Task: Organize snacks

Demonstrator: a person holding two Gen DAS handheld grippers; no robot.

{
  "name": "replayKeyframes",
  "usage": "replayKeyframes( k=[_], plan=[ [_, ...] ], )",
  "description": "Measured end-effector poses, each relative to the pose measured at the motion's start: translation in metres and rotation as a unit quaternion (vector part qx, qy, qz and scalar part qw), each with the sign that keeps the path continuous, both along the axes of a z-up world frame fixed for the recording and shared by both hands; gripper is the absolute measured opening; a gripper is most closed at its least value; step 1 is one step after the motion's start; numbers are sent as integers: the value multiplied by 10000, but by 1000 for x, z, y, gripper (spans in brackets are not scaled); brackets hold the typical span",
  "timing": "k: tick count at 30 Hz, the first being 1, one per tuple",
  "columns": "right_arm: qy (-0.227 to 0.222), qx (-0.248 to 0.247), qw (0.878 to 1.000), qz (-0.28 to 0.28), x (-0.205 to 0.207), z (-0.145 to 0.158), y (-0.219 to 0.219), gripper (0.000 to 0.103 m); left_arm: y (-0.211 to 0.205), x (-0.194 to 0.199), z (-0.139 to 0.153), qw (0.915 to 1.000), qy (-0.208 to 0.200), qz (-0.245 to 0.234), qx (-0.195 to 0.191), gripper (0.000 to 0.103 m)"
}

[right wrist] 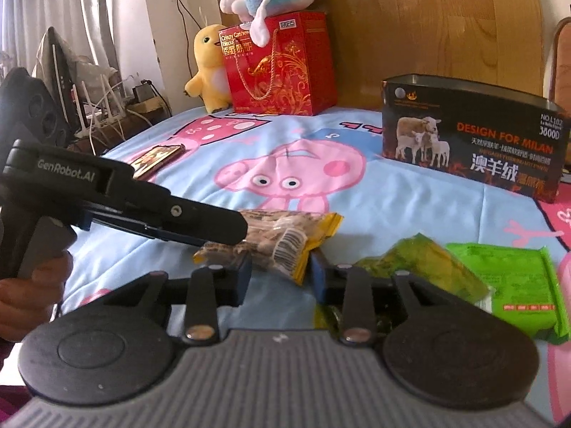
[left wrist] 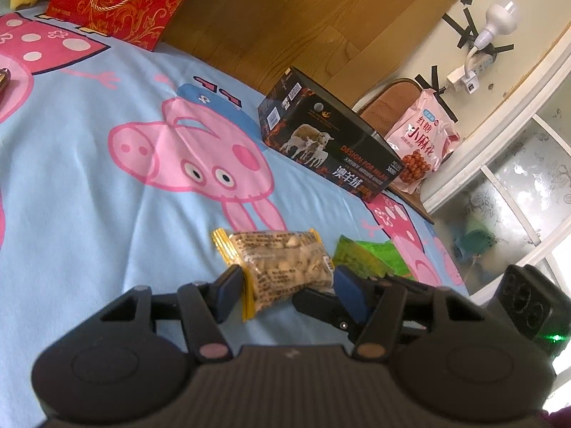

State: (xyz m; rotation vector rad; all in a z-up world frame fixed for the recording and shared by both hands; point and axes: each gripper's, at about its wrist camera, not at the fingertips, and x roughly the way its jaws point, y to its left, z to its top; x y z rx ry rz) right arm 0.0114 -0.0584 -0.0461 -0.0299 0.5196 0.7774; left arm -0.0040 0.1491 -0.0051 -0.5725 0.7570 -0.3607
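Note:
A clear nut snack packet with yellow ends lies on the blue cartoon bedsheet. My left gripper has its fingers on both sides of the packet and is shut on it. In the right wrist view the same packet sits between my right gripper's fingers too, with the left gripper reaching in from the left. The right jaws stand apart beside the packet. Green snack packets lie to the right; they also show in the left wrist view. An open black box with sheep stands behind.
A red gift bag and plush toys stand by the wooden headboard. A pink snack bag rests on a chair beside the bed. A small dark packet lies on the sheet at left.

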Motion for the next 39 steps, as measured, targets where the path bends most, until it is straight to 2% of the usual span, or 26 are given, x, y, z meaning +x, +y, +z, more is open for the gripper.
replayKeyframes(
  k=[39],
  plan=[
    [-48,-51,10000,14,-1,0,1,38,-4,1,-1,9998,-116,-166,-73,76]
  ],
)
